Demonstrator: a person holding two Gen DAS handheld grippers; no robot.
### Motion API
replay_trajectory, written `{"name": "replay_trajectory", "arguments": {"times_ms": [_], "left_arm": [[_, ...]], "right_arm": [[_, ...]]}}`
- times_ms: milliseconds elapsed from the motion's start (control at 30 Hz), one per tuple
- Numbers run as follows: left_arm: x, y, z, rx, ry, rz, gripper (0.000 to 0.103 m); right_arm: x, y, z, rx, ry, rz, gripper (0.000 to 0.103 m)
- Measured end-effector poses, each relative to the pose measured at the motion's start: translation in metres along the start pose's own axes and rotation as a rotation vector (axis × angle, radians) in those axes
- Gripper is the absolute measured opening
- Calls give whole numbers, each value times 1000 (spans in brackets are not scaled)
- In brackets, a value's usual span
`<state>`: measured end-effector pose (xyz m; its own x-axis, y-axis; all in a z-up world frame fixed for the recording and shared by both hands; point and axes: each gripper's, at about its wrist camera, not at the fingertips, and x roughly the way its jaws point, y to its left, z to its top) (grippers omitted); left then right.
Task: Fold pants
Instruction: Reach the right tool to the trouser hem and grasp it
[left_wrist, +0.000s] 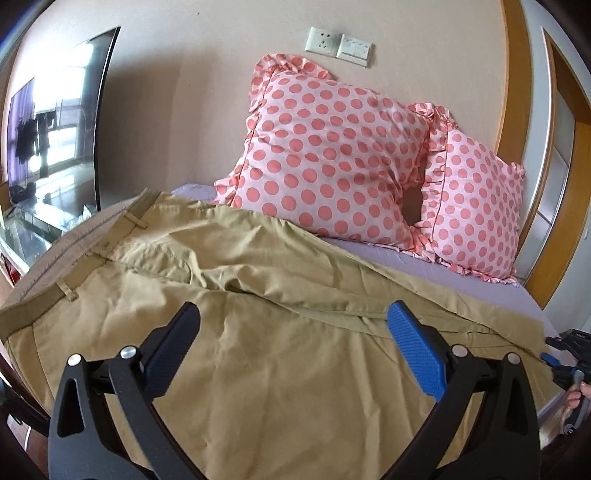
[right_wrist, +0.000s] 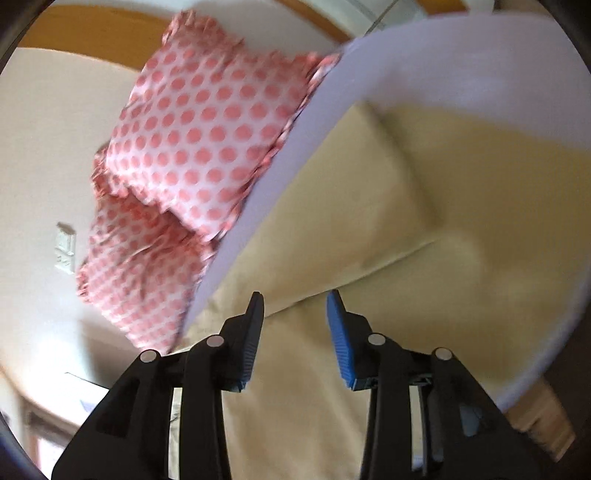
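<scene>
Khaki pants (left_wrist: 229, 280) lie spread on a bed with a lilac sheet (left_wrist: 461, 277). The waistband with belt loops is at the left, the legs run to the right. My left gripper (left_wrist: 293, 314) is open just above the seat of the pants, holding nothing. The right gripper (left_wrist: 565, 365) shows at the far right edge, by the leg ends. In the right wrist view, which is tilted and blurred, my right gripper (right_wrist: 295, 299) is open over the pants (right_wrist: 424, 206), holding nothing.
Two pink polka-dot pillows (left_wrist: 332, 155) lean on the wall at the head of the bed, also seen in the right wrist view (right_wrist: 192, 147). A dark TV screen (left_wrist: 55, 125) stands at the left. A wooden door frame (left_wrist: 517, 92) is at the right.
</scene>
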<state>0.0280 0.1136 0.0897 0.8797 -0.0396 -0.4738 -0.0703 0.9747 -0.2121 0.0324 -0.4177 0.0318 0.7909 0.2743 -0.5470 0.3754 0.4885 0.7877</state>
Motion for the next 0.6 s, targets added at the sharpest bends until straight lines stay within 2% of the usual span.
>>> {"name": "replay_trajectory", "arguments": {"times_ms": [100, 200, 367, 500, 567, 600], "left_arm": [[4, 1, -2, 2, 19, 12, 101], [6, 0, -2, 20, 18, 24, 101], [16, 5, 5, 0, 19, -9, 101], [26, 14, 14, -58, 32, -38, 101], [31, 16, 18, -77, 32, -45, 101], [34, 18, 21, -82, 32, -49, 101]], "right_arm": [[36, 9, -3, 8, 87, -54, 37], [45, 17, -2, 16, 48, -95, 37], [46, 9, 4, 126, -29, -79, 36], [36, -3, 3, 229, -93, -37, 36], [35, -1, 4, 227, -134, -68, 36], [38, 1, 9, 187, -158, -87, 32]]}}
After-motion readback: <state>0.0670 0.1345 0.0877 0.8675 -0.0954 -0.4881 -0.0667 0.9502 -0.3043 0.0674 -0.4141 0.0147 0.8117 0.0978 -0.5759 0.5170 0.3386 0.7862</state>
